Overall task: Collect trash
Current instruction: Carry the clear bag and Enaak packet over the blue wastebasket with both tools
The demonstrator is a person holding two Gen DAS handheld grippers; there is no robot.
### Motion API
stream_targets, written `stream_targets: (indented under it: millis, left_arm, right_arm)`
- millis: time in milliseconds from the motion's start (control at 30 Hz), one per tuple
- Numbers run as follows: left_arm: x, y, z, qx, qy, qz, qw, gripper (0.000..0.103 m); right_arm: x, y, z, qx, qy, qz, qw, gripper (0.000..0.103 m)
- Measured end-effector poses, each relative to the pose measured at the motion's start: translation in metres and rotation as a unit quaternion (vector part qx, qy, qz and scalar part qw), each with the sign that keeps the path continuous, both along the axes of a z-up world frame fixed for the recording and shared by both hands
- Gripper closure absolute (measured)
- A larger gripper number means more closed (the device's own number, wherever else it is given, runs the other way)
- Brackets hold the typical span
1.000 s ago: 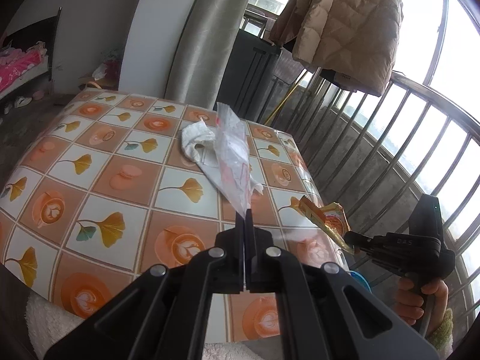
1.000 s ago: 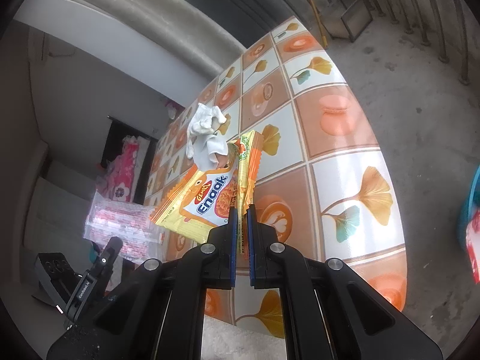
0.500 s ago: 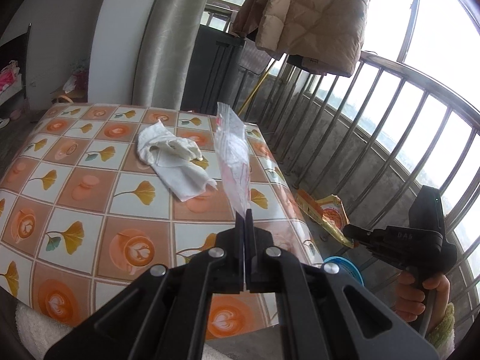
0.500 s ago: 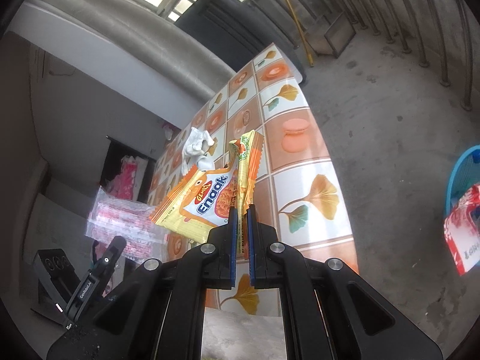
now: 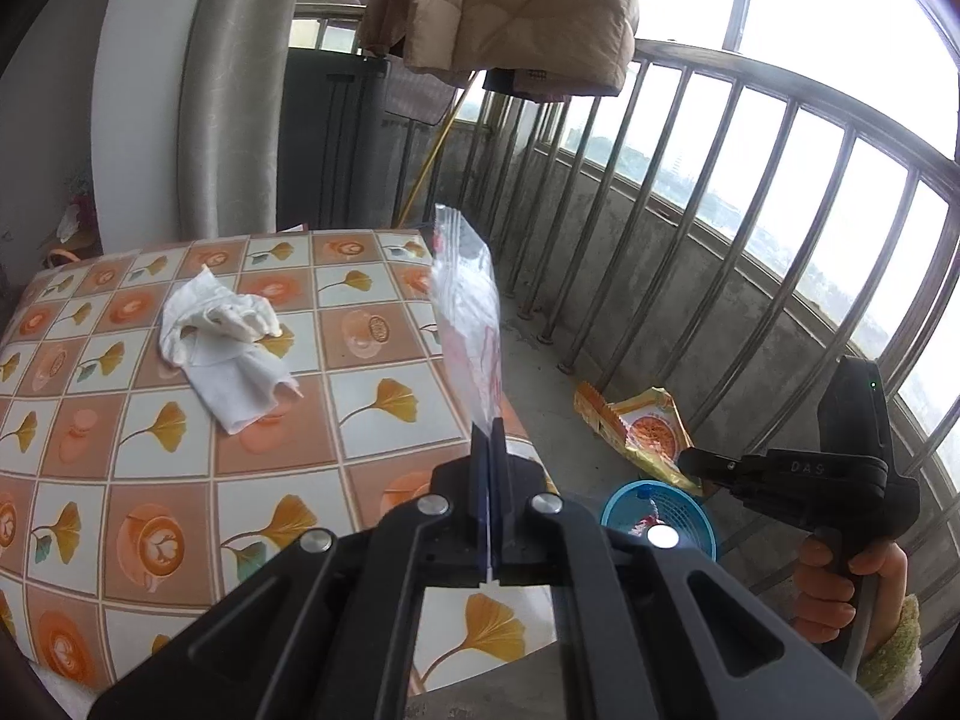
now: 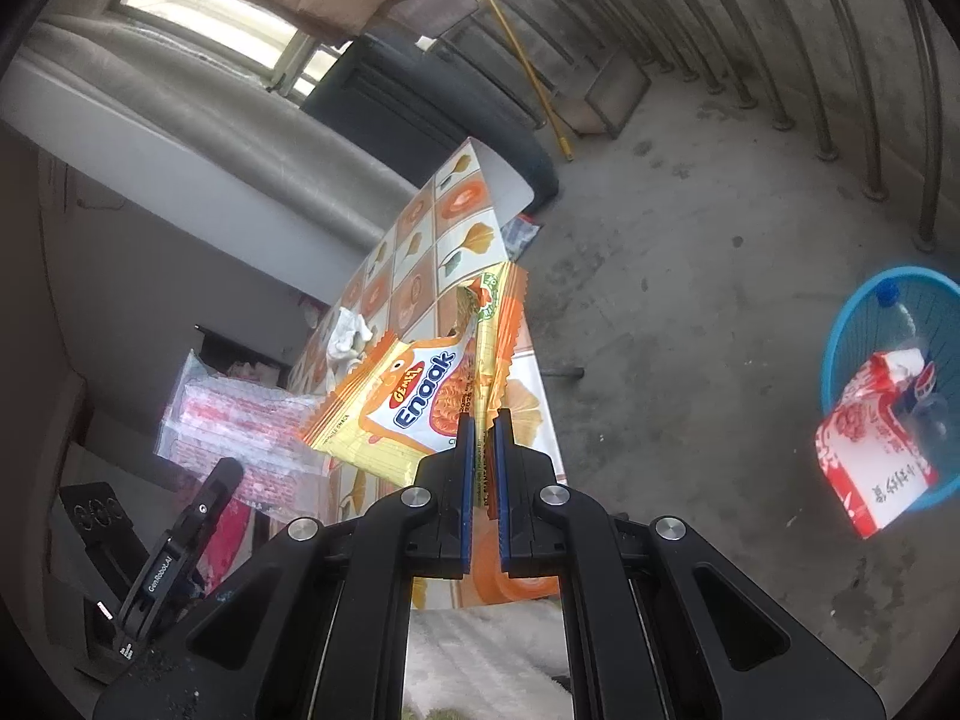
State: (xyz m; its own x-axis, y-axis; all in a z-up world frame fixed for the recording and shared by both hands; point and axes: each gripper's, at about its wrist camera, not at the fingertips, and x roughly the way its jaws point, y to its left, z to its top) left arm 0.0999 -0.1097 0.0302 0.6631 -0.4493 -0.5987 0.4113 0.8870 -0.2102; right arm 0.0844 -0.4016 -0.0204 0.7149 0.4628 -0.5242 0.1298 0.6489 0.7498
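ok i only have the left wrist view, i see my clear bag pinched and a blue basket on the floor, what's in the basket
Observer: In the right wrist view the blue basket holds a red and white carton and a clear plastic bottle.
Operator: and the packet in the other gripper, what is it
Observer: A yellow and orange snack wrapper printed "Enaak"; the right gripper is shut on its edge.
Operator: anything else on the floor
Observer: Yes, a small blue and white wrapper lies on the concrete by the far corner of the table.
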Motion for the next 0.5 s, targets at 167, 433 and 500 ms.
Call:
stream_targets:
  millis: [167,433,500]
  left_arm:
    - [0.001,-0.028,0.002,0.015,-0.006,-0.026,0.9995,0.103]
    - [0.001,-0.067,0.000,0.037,-0.012,-0.060,0.9974,0.103]
    - [0.001,-0.075,-0.001,0.042,-0.013,-0.067,0.9968,0.103]
  right_arm:
    - [-0.011,-0.021,-0.008,0.009,0.002,-0.022,1.000,0.098]
    - [-0.024,-0.046,-0.023,0.023,0.012,-0.048,0.999,0.098]
    - [-0.028,-0.052,-0.027,0.025,0.014,-0.054,0.998,0.098]
